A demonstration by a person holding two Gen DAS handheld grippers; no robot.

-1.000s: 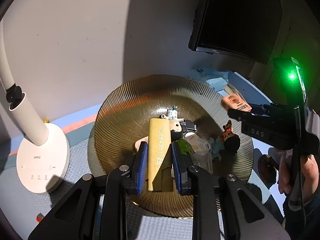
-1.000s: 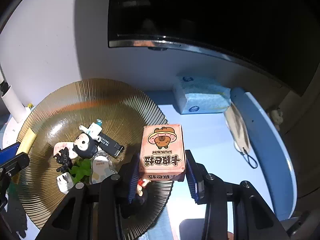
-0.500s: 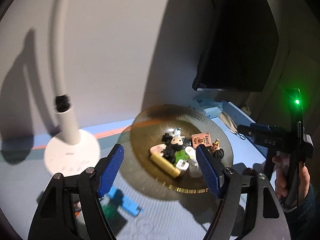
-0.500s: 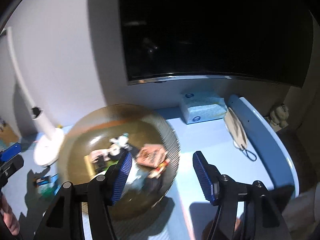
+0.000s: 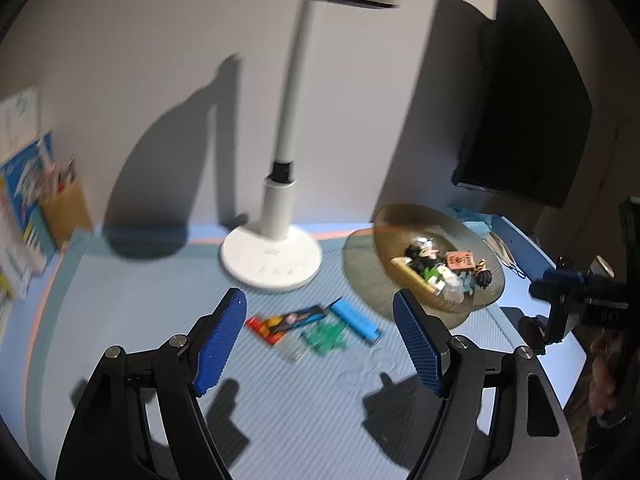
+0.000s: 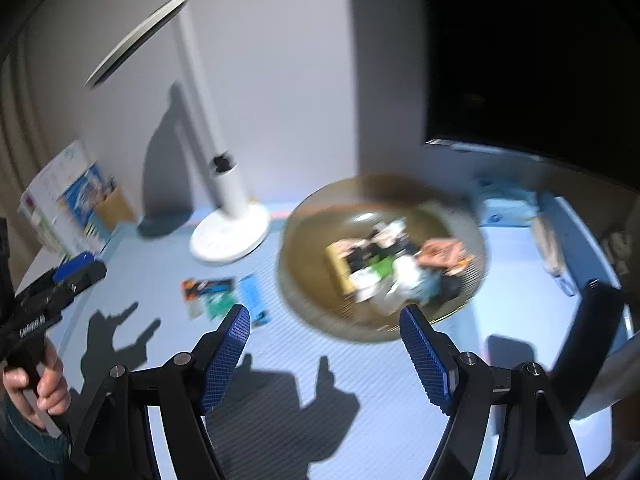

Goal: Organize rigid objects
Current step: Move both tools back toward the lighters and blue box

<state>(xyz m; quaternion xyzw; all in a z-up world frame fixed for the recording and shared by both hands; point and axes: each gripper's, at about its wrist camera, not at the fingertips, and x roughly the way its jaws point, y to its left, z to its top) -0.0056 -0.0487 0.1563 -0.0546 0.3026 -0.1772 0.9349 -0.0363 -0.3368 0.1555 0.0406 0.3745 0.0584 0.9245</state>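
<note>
Nearby, a white lamp (image 5: pixel 276 256) stands beside the dish (image 5: pixel 404 216) (items blurred).

The right tongs (image 6: pixel 324 346) stand wide apart with nothing between their blue pads, having just been opening. Beyond them on the blue bench (image 6: pixel 360 420) sits a ribbed amber bowl (image 6: pixel 316 216), blurred, with small things heaped inside, among them a yellow box (image 6: pixel 338 268). Left of the bowl lie a blue bar (image 6: pixel 251 294) and a dark packet (image 6: pixel 208 286). Farther left stands a white lamp (image 6: pixel 230 232). At the left edge, a hand (image 6: pixel 38 384) grips the left tongs (image 6: pixel 60 284).
</note>
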